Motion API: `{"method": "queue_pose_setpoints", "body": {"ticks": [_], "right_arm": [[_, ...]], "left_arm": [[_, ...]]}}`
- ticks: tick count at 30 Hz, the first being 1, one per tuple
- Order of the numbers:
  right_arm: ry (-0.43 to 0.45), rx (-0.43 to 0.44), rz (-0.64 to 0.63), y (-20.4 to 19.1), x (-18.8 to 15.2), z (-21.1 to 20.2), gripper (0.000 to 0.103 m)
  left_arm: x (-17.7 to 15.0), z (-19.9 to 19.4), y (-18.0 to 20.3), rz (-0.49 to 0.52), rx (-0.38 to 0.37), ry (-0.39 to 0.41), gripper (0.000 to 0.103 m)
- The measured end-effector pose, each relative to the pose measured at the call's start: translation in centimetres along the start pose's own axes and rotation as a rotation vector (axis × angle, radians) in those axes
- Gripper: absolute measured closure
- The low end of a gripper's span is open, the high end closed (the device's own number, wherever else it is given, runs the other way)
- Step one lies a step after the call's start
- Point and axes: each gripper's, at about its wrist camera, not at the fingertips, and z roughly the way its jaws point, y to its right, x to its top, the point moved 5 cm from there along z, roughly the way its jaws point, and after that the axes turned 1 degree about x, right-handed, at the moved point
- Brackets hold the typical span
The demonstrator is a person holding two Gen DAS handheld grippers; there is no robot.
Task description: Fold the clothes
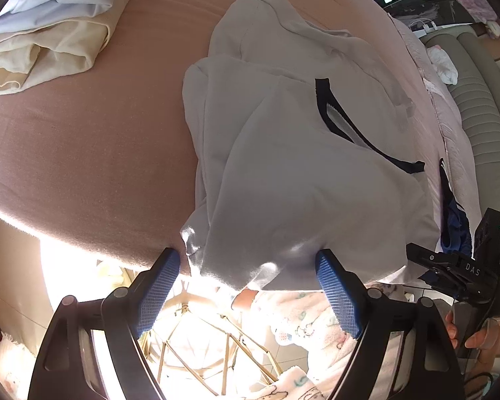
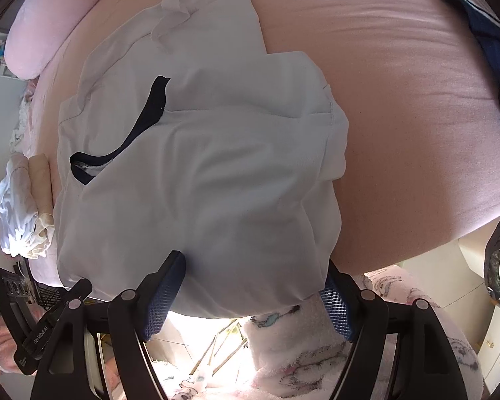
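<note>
A white T-shirt (image 1: 300, 166) (image 2: 200, 166) with a dark navy collar (image 1: 343, 126) (image 2: 126, 140) lies partly folded on the pink bed sheet (image 1: 100, 150) (image 2: 400, 116). Its near hem hangs over the bed's front edge. My left gripper (image 1: 246, 263) stands open at that hem, its blue pads wide apart on either side of the drooping cloth. My right gripper (image 2: 253, 273) is also open at the hem. The cloth bulges between its fingers and drapes over the right fingertip (image 2: 333, 296). Neither pair of pads pinches the fabric.
Cream and white clothes (image 1: 43, 33) lie at the bed's far left. White laundry (image 2: 16, 216) and a pink pillow (image 2: 33, 43) sit beyond the shirt. A dark blue garment (image 1: 453, 226) (image 2: 493, 50) lies aside. Below the edge are a wooden rack (image 1: 200, 350) and a person's fleece sleeve (image 2: 316, 350).
</note>
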Motion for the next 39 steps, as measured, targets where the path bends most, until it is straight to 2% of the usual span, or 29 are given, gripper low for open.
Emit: {"method": "queue_pose_setpoints", "body": {"ticks": [5, 8, 13, 14, 17, 20, 25, 27, 32, 39], "right_arm": [[-0.016, 0.004, -0.010, -0.1, 0.0, 0.4, 0.019], [-0.026, 0.003, -0.003, 0.0, 0.1, 0.5, 0.019], [0.007, 0.049, 0.037, 0.7, 0.0, 0.1, 0.018], [0.012, 0.058, 0.037, 0.8, 0.0, 0.0, 0.021], [0.023, 0.093, 0.055, 1.1, -0.1, -0.2, 0.048], [0.034, 0.143, 0.075, 1.5, -0.2, -0.5, 0.059], [0.027, 0.157, 0.083, 1.6, 0.2, -1.0, 0.060], [0.020, 0.160, 0.092, 1.5, 0.5, -1.4, 0.061], [0.041, 0.194, 0.116, 1.1, 2.1, -3.3, 0.061], [0.099, 0.190, 0.056, -0.8, 4.3, -5.9, 0.061]], "left_arm": [[-0.8, 0.0, 0.3, 0.035, 0.018, -0.005, 0.022], [-1.0, -0.3, 0.1, 0.045, 0.020, 0.001, 0.028], [-1.2, -1.0, -0.6, 0.019, -0.023, 0.001, 0.043], [-1.2, -1.1, -0.8, 0.014, -0.031, 0.001, 0.044], [-1.4, -1.5, -1.0, 0.009, -0.059, 0.004, 0.056], [-1.3, -1.8, -1.4, -0.012, -0.074, -0.010, 0.061], [0.5, -3.0, -1.5, -0.072, -0.141, -0.016, 0.069], [1.6, -3.6, -0.5, -0.084, -0.162, -0.004, 0.071], [3.6, -5.4, -0.7, -0.120, -0.239, 0.032, 0.076], [8.2, -4.7, 2.6, -0.085, -0.229, 0.074, 0.077]]}}
